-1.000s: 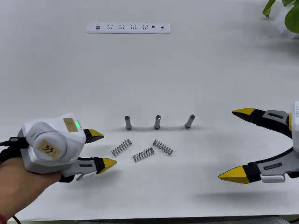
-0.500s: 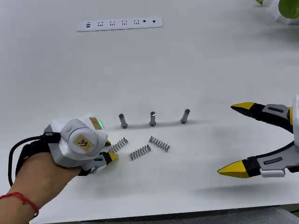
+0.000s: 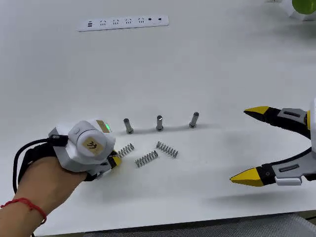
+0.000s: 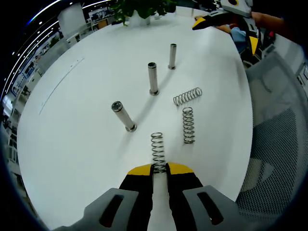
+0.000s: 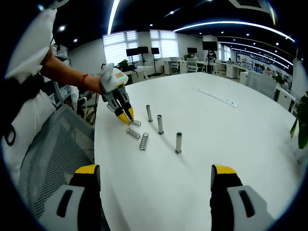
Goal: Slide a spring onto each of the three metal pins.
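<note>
On white office table (image 3: 227,69), 3 pins (image 3: 159,123)

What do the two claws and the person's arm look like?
The left claw has short black jaws with yellow tips and a rounded white housing bearing a tan numbered sticker and a green light. A black cable loops from it. The wrist wears a red cord bracelet. The right claw has long grey-and-black jaws with pointed yellow tips.

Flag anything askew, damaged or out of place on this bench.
Nothing stands out. Three pins stand in a row, two loose springs lie flat before them, and the left gripper pinches the third spring by its end.
</note>
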### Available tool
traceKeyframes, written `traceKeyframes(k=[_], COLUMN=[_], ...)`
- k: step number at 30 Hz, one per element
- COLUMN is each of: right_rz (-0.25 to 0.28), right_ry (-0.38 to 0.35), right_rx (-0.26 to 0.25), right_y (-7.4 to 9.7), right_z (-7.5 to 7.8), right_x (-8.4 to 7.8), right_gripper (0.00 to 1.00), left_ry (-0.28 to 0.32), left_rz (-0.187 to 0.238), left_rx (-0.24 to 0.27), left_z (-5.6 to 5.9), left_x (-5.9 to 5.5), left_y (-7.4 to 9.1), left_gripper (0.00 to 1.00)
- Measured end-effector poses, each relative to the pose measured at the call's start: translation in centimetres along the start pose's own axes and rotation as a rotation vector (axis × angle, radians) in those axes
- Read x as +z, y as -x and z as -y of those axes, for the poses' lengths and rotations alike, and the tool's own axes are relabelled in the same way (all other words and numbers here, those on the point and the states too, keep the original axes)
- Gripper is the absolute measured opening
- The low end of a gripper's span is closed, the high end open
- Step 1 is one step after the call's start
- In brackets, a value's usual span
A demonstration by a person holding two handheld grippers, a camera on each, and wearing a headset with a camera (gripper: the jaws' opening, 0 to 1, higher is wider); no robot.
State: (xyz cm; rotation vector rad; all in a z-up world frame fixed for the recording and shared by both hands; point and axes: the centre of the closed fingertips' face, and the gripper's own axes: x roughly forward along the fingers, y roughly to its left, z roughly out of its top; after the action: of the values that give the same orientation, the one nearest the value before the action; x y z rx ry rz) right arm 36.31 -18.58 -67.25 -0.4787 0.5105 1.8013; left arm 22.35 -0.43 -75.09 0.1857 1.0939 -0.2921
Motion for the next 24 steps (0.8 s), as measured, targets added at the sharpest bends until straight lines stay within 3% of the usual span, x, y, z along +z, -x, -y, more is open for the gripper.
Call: traceKeyframes(k=[13, 19, 24], right_rz=[-0.007, -0.003, 0.011], right_ry=[0.003, 0.019, 0.036], right_rx=[0.005, 0.015, 0.024], right_y=[-0.1, -0.1, -0.1], right_z=[-0.4, -0.5, -0.7], right_x=[0.4, 1.2, 2.7], right_gripper=[0.96, 0.95, 0.94], left_ry=[0.038, 0.069, 0.071], left_rz=[0.027, 0.092, 0.187], left_rx=[-0.028, -0.042, -0.057], left_z=[0.6, 0.9, 1.5], left_x=[-0.4, 0.2, 1.9], left_y=[0.8, 1.9, 3.6], left_gripper=[0.1, 0.1, 0.1])
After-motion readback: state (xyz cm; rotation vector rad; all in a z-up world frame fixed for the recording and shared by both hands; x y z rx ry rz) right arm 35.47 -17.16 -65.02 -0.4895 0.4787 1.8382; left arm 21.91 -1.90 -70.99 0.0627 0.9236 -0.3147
